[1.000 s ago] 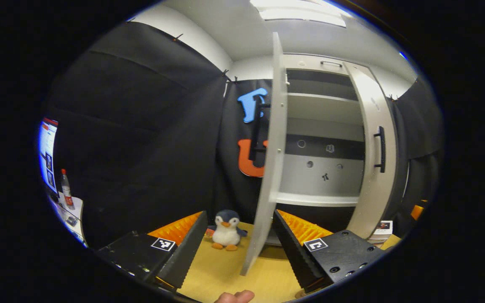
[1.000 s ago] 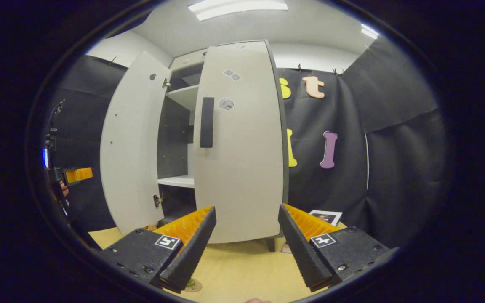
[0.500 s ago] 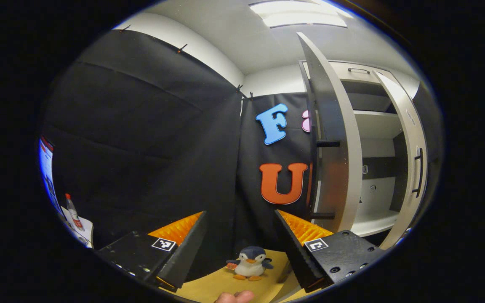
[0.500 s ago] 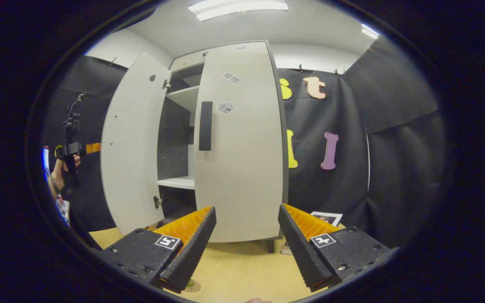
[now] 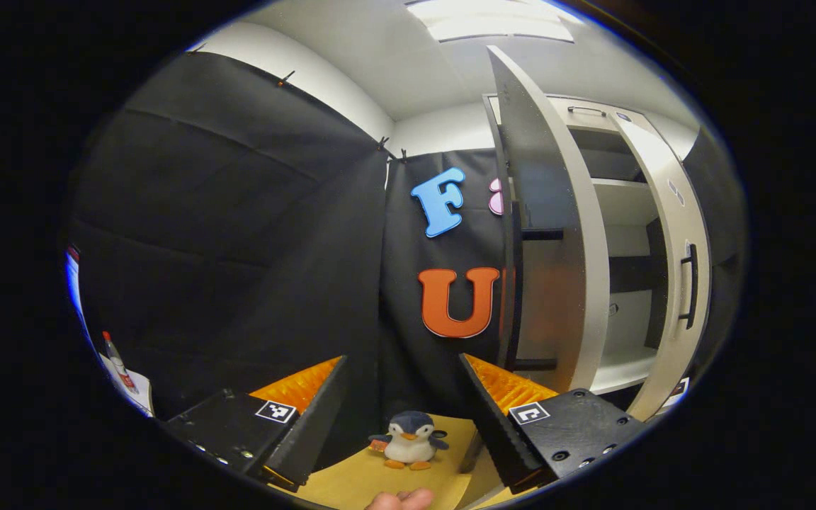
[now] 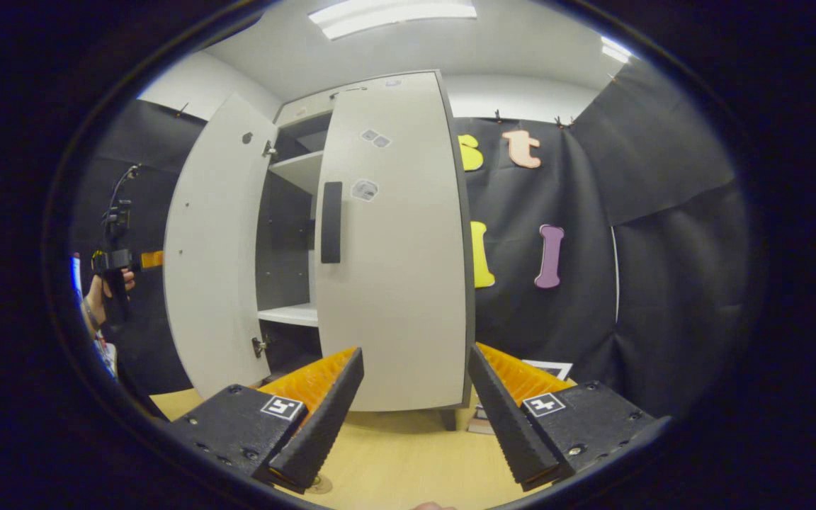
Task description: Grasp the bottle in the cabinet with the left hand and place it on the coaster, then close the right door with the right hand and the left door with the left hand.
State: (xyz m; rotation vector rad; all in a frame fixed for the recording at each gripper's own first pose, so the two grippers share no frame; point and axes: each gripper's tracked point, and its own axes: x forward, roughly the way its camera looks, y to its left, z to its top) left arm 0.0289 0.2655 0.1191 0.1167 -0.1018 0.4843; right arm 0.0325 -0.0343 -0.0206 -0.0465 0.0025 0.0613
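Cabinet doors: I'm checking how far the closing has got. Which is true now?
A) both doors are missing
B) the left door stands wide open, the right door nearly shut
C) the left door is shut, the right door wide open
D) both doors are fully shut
B: in the right gripper view the left door swings far out from the cabinet, while the right door nearly covers its half.

— What do the cabinet doors look like? The right door (image 6: 394, 248) reads as smooth, matt, pale laminate with a dark matt handle (image 6: 331, 222).

— The left door (image 5: 546, 234) shows a faint sheen on its dark outer face. The bench (image 6: 408, 460) looks like light wood, smooth. The penguin toy (image 5: 409, 439) is soft plush.

— And the fingers (image 5: 514, 389) of the left hand-held gripper (image 5: 401, 418)?

— Ridged on their inner faces, beside matt, hard-looking housings.
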